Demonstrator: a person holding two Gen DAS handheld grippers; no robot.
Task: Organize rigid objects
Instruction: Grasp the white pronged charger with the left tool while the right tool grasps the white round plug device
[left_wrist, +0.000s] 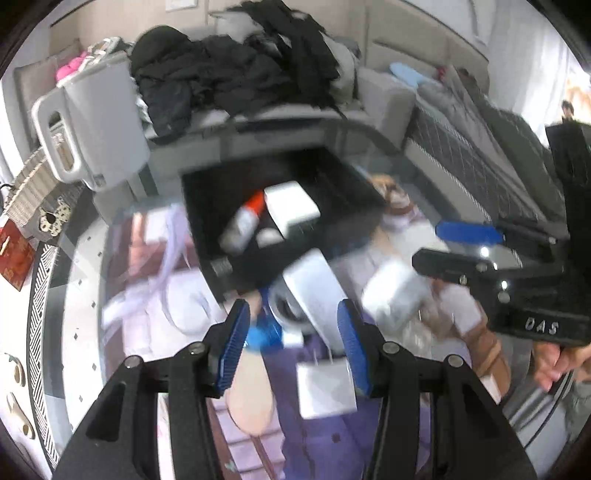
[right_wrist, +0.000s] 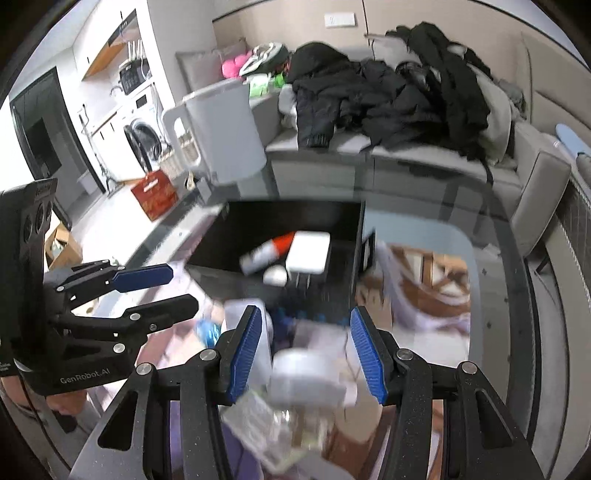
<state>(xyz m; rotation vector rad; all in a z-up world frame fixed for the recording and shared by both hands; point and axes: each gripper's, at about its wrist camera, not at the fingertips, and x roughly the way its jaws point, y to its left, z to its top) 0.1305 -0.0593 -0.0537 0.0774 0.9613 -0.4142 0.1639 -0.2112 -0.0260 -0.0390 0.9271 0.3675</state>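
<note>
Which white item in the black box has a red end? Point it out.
The bottle lying on its side in the black box, left of the flat white case. The case and the small round piece are plain white.

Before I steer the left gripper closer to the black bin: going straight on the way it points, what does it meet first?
Probably the white device lying on the table between the left gripper fingers' line and the black bin. Blur makes depth uncertain.

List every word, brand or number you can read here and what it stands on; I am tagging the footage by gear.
"GenRobot.AI": black body of the left gripper, right wrist view.
"DAS": black body of the right gripper, left wrist view.
Red printed box: pattern too blurred to read.
White-and-red bottle: label blurred.
</note>
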